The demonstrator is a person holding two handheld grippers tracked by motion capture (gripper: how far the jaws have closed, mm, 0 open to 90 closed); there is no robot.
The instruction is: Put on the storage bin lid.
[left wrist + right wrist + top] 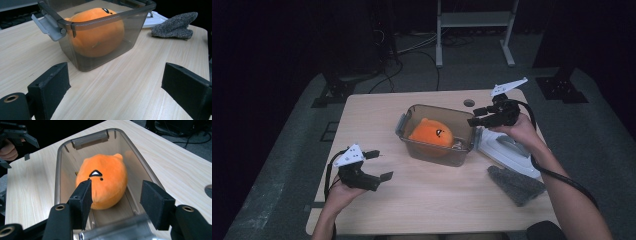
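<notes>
A smoky clear plastic box [434, 107] stands mid-table with an orange plush toy [431, 134] lying inside it. My right gripper [474, 117] hovers over the box's right end. Its jaws stand open on either side of the toy's near end [107, 180], above the rim [57, 177], and the pads press on nothing. Near the table's front left, my left gripper [382, 165] is open and empty, pointing at the box wall [135, 30]. In the left gripper view its jaws [117, 87] are spread wide over bare wood, with the toy [97, 37] behind the wall.
A white lid [507, 150] lies flat right of the box, under my right forearm. A grey fuzzy cloth [516, 185] sits in front of it near the right edge. There is a cable hole [469, 103] at the table's back, and a metal stand [474, 20] and cables beyond.
</notes>
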